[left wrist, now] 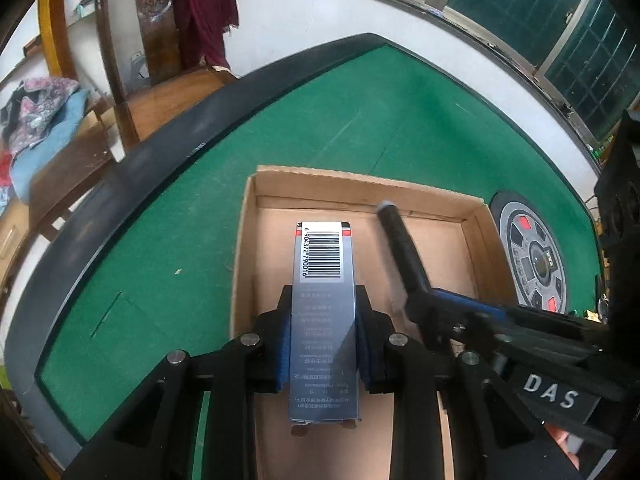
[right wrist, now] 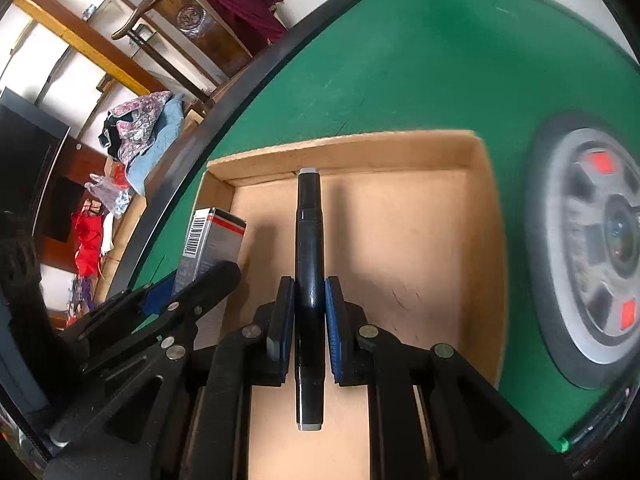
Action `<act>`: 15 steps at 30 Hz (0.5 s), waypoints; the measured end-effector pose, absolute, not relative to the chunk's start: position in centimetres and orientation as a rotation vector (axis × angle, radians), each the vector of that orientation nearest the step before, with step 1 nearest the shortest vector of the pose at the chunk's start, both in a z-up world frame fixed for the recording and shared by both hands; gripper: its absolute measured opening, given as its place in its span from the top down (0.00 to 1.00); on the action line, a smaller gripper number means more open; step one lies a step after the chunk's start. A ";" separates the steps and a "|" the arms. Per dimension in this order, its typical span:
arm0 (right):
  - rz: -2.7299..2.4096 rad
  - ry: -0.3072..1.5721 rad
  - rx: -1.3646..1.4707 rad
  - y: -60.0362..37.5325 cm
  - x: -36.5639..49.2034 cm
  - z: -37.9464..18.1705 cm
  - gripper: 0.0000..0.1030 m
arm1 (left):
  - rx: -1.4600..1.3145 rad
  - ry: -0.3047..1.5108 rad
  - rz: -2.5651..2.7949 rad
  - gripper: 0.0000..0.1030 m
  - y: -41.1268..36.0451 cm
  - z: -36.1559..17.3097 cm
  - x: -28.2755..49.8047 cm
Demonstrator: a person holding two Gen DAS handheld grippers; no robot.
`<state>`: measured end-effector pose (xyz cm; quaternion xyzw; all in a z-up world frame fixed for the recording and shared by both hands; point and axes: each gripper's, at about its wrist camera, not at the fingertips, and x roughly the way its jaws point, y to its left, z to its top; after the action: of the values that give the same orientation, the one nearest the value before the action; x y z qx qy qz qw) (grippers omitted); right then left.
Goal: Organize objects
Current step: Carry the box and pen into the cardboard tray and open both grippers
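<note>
Spanning both views, the green table (left wrist: 168, 216) carries an open cardboard box (left wrist: 246, 240) whose near wall is cut off by the frame edge; the round control dial (right wrist: 592, 264) is blurred in the right wrist view but sharper in the left. Above the box interior, the left gripper (left wrist: 323, 336) is clamped on a grey carton (left wrist: 323, 320), barcode end pointing away, small print unreadable. Only the right wrist view shows the right gripper (right wrist: 309, 320) clamped mid-length on the black marker (right wrist: 308, 248), long axis along the fingers.
</note>
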<state>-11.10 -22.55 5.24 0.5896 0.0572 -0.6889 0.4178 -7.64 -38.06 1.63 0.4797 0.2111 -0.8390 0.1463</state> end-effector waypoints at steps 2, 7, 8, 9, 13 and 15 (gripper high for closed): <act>-1.745 0.137 1.482 -22.7 -11.4 5.1 0.88 | 1.377 0.600 -2.408 0.78 -38.1 1.2 -7.8; -1.731 0.092 1.493 -23.0 -11.9 4.4 0.88 | 1.352 0.624 -2.402 0.78 -38.6 0.6 -8.0; -1.728 0.078 1.500 -22.9 -12.0 4.2 0.88 | 1.349 0.639 -2.394 0.77 -38.7 0.6 -8.0; -1.725 0.066 1.503 -22.9 -12.0 4.1 0.88 | 1.341 0.650 -2.401 0.77 -38.8 0.6 -8.0; -1.736 0.058 1.487 -23.1 -11.9 4.1 0.88 | 1.323 0.674 -2.411 0.76 -39.1 0.9 -7.6; -1.734 0.033 1.481 -22.9 -12.0 4.2 0.87 | 1.321 0.689 -2.414 0.75 -39.3 1.0 -7.5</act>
<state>-12.05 -22.94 4.21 0.5900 0.0133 -0.6910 0.4173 -7.48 -39.30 0.98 0.4602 0.2400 -0.8412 0.1518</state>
